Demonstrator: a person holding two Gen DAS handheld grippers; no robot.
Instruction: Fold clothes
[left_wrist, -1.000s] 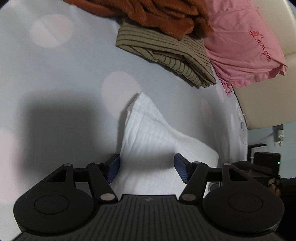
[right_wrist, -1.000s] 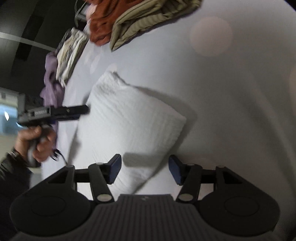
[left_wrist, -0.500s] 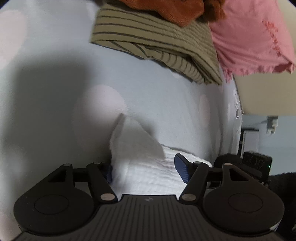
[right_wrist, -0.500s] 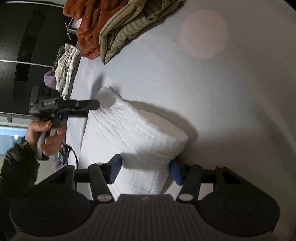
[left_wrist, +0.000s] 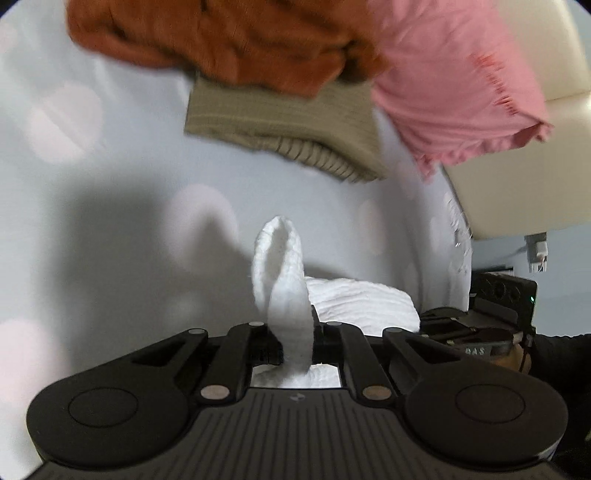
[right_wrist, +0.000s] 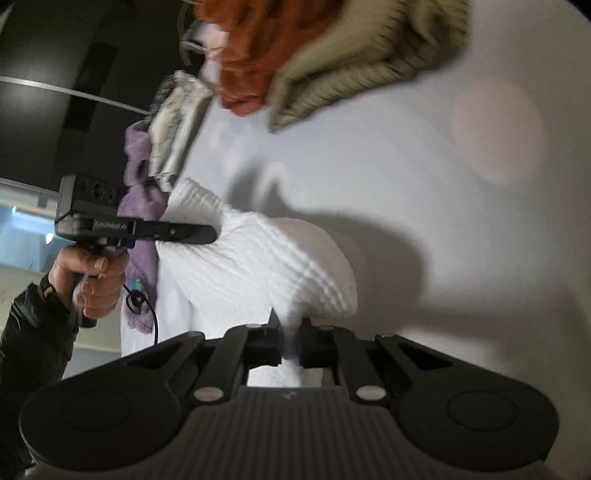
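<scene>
Pale grey sheet with faint pink dots (left_wrist: 110, 192) covers the bed and fills most of both views, with open bare cloth across the middle and left of the left wrist view and the right half of the right wrist view. One white waffle-textured garment (right_wrist: 280, 266) lies at lower centre, both ends raised off the sheet. The left hand-held gripper (left_wrist: 295, 343) is pressed together on a loop of it that stands upright at centre frame; the right hand-held gripper (right_wrist: 290, 343) is likewise pinching a fold of the same garment at its near edge. In the right wrist view a hand (right_wrist: 92, 284) in a dark sleeve grips the left tool's handle at lower left. Along the top edge sit three garments: one rust-orange fleece (left_wrist: 221, 40), one olive ribbed top (left_wrist: 288, 129) beneath it, one pink top (left_wrist: 454, 92) at upper right, overhanging the bed's edge. At the left side of the right wrist view, one purple garment (right_wrist: 142, 206) and one folded beige stack (right_wrist: 177, 122) lie along the bed's edge.
</scene>
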